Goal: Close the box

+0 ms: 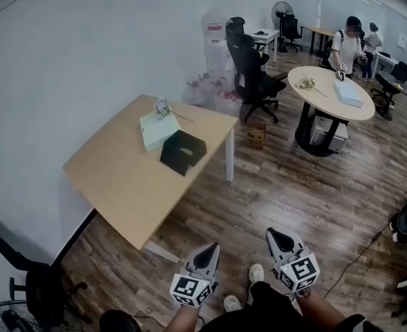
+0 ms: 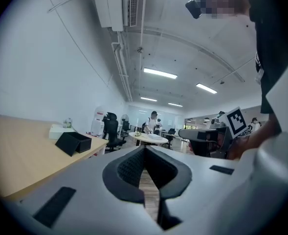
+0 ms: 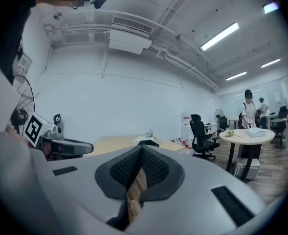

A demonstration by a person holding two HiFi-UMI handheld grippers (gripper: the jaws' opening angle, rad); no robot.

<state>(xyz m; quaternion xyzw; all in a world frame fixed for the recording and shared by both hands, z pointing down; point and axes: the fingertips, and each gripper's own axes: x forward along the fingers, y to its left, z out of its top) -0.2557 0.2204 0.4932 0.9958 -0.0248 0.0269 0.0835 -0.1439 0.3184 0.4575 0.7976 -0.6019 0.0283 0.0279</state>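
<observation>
A black box (image 1: 182, 151) lies open on the light wooden table (image 1: 120, 178), well ahead of me and to the left. It also shows small in the left gripper view as the black box (image 2: 74, 142), and only partly in the right gripper view as the black box (image 3: 147, 142). Both grippers hang low over the floor near my feet, far from the table. My left gripper (image 1: 206, 254) is shut with nothing in it, its jaws meeting at the tip (image 2: 144, 148). My right gripper (image 1: 280, 237) is likewise shut and empty (image 3: 141, 148).
A pale green box (image 1: 158, 128) and a small flower ornament (image 1: 163, 106) sit behind the black box. A black office chair (image 1: 255, 75), a small crate (image 1: 256, 133) and a round table (image 1: 331, 92) with a person (image 1: 346, 47) stand beyond. A fan (image 1: 10, 317) is at the lower left.
</observation>
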